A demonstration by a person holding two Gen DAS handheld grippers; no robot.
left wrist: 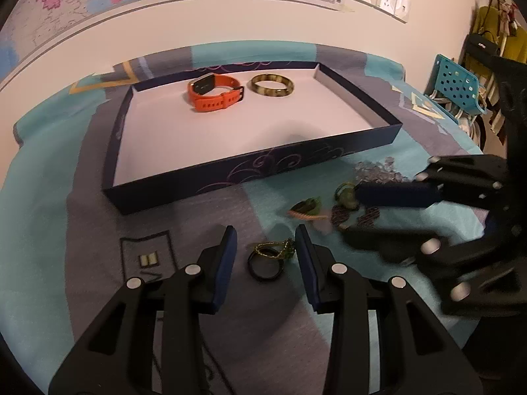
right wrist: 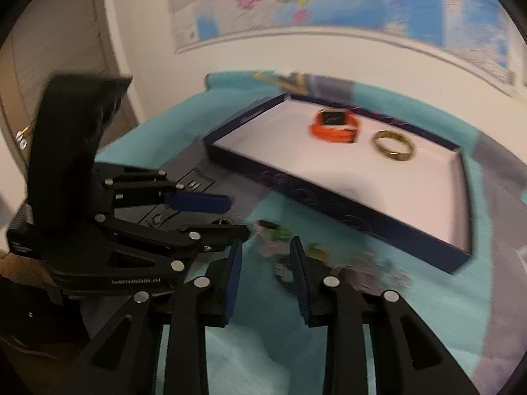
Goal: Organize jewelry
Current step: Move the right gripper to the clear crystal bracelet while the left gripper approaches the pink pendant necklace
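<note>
Patterned bedspread (left wrist: 82, 217), dark ring (left wrist: 265, 266) with perhaps green cord

The things lie on a surface covered by a cloth (left wrist: 49, 230) in turquoise and grey-purple patches; whether a bed or a table is under it, I cannot tell. On the cloth stands a shallow dark blue tray (left wrist: 230, 171) with a white inside. In front of the tray, directly on the cloth, lie small pieces: a black ring (left wrist: 265, 268) with a green-yellow cord (left wrist: 273, 250) touching it, an orange-green piece (left wrist: 306, 209), a green pendant (left wrist: 347, 197), two dark woven pieces (left wrist: 354, 215) and a heap of clear beads (left wrist: 378, 169). The right wrist view is too blurred to name them.
</note>
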